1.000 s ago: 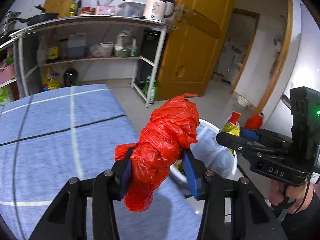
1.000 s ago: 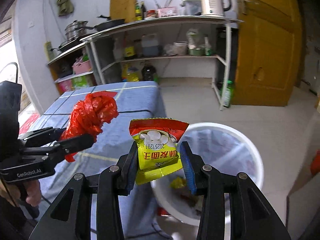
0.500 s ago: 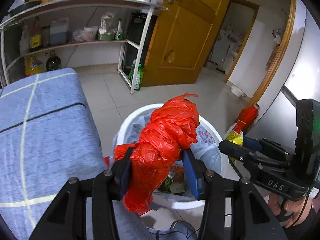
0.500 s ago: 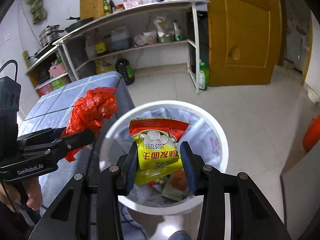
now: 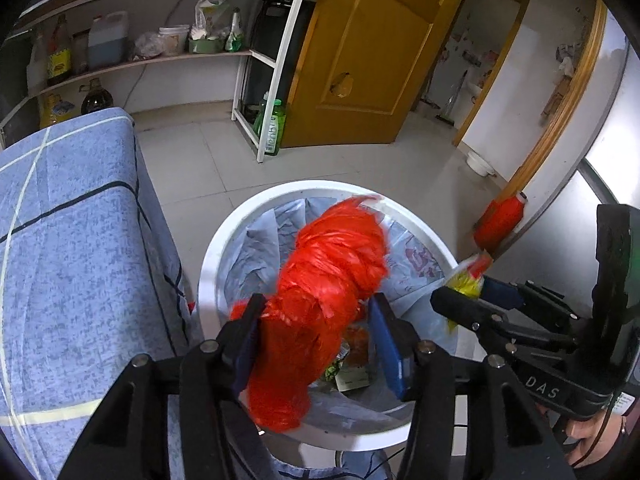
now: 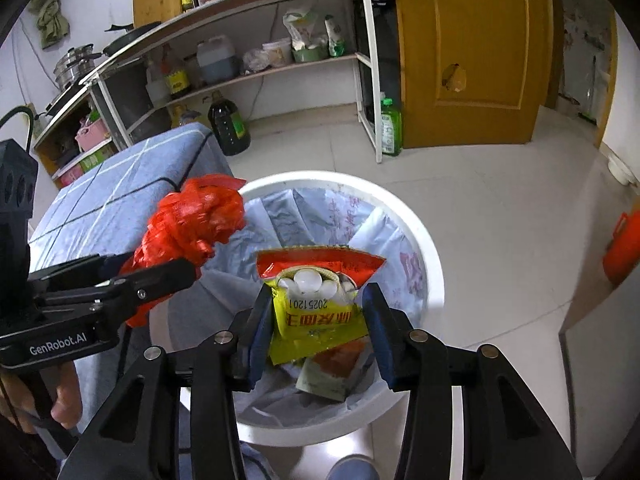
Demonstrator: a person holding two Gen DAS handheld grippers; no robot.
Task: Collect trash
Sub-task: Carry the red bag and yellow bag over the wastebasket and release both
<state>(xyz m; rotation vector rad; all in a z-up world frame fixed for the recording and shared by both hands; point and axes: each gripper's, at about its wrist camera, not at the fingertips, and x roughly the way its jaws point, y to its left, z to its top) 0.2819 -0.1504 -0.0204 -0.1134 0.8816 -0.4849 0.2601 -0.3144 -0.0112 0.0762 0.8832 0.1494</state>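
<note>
My left gripper (image 5: pixel 316 336) is shut on a crumpled red plastic bag (image 5: pixel 324 292) and holds it above the white trash bin (image 5: pixel 208 280), over its left part. The bag is motion-blurred. My right gripper (image 6: pixel 316 320) is shut on a yellow and red snack packet (image 6: pixel 316 308) and holds it over the bin (image 6: pixel 434 276). The bin has a pale liner and several wrappers (image 6: pixel 328 372) at its bottom. Each gripper shows in the other's view: the right one (image 5: pixel 460 300) at the bin's right rim, the left one (image 6: pixel 160 276) at its left rim.
A table with a blue checked cloth (image 5: pixel 72 240) stands left of the bin. Metal shelves with bottles (image 5: pixel 120 48) line the back wall. A wooden door (image 5: pixel 372 52) is behind. A red container (image 5: pixel 500 220) sits on the floor at right.
Both grippers have moved from beside the table to over the bin and lower toward it, still gripping the bag and the packet. The bin now fills the middle of both views.
</note>
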